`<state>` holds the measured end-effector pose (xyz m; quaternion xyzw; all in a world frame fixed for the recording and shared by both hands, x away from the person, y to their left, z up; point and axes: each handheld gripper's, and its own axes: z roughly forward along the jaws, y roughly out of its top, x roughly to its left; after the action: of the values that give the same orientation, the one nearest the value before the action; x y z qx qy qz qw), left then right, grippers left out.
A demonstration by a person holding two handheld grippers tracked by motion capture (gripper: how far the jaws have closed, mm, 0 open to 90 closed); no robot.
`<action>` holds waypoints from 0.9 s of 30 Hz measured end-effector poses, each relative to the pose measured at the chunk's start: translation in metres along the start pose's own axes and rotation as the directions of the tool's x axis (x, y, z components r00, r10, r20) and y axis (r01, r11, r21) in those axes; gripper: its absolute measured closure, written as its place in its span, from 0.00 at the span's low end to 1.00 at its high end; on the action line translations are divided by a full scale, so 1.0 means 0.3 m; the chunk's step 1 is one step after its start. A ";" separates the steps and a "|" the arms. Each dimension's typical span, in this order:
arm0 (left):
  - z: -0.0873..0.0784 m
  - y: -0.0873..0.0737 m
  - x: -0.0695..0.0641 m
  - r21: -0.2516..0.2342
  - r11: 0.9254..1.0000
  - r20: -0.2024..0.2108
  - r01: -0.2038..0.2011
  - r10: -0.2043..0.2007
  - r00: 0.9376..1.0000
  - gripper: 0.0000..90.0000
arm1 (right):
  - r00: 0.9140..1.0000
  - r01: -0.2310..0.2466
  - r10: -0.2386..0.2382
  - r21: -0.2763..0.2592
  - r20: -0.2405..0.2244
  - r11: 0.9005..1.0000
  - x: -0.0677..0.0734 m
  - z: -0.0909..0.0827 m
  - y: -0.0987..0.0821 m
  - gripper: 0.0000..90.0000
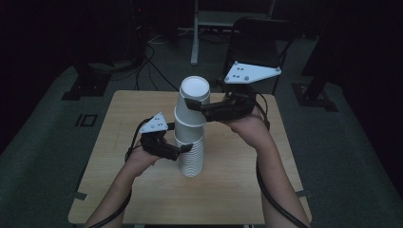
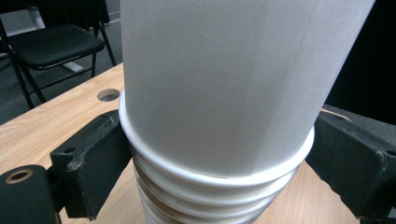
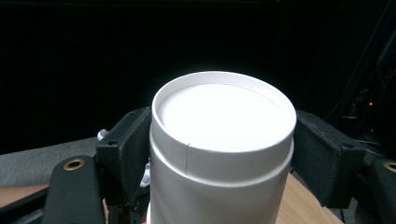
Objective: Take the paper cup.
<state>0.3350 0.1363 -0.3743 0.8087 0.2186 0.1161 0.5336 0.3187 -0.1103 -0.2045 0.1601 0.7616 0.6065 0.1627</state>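
My left hand-held gripper (image 1: 183, 149) pinches the stack of white paper cups (image 1: 190, 159) low down: in the left gripper view its two black jaws press against the rolled rims of the stack (image 2: 210, 186) from either side. The stack stands upside down on the wooden counter (image 1: 142, 185), bottoms up, right in front of that gripper.

My right hand-held gripper (image 1: 192, 105) is clamped on the top cup (image 1: 194, 102), higher than my left one and reaching in from the opposite side. In the right gripper view the jaws sit tight against the wall of the top cup (image 3: 223, 149) just under its closed bottom, which faces up. In the high view that cup stands raised above the next cup (image 1: 188, 118) yet is nested over it, and that one in turn rides higher than the tightly packed rims below.

A round hole (image 2: 108, 95) in the counter lies beyond my left gripper's jaw. A black folding chair (image 2: 51, 44) stands on the floor past the counter's edge.
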 end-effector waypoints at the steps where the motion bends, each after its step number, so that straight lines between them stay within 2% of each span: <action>1: 0.000 0.000 0.000 0.000 1.000 0.000 0.001 -0.001 1.000 0.10 | 1.000 0.002 -0.002 0.002 0.002 1.000 -0.001 -0.006 0.003 0.27; 11: 0.000 0.000 -0.001 -0.001 1.000 0.000 0.000 0.000 1.000 0.09 | 1.000 0.002 -0.002 -0.009 0.031 1.000 -0.011 -0.061 -0.007 0.27; 21: -0.001 -0.001 -0.001 -0.001 1.000 0.000 -0.001 0.001 1.000 0.09 | 0.998 -0.016 0.017 -0.010 0.068 1.000 -0.041 -0.140 -0.059 0.27; 27: -0.001 -0.002 -0.001 -0.004 1.000 -0.001 0.000 0.000 1.000 0.09 | 0.998 -0.021 0.021 0.005 0.067 1.000 -0.047 -0.153 -0.097 0.27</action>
<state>0.3344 0.1365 -0.3749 0.8077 0.2187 0.1167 0.5350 0.3098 -0.1626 -0.2224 0.1888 0.7559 0.6002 0.1812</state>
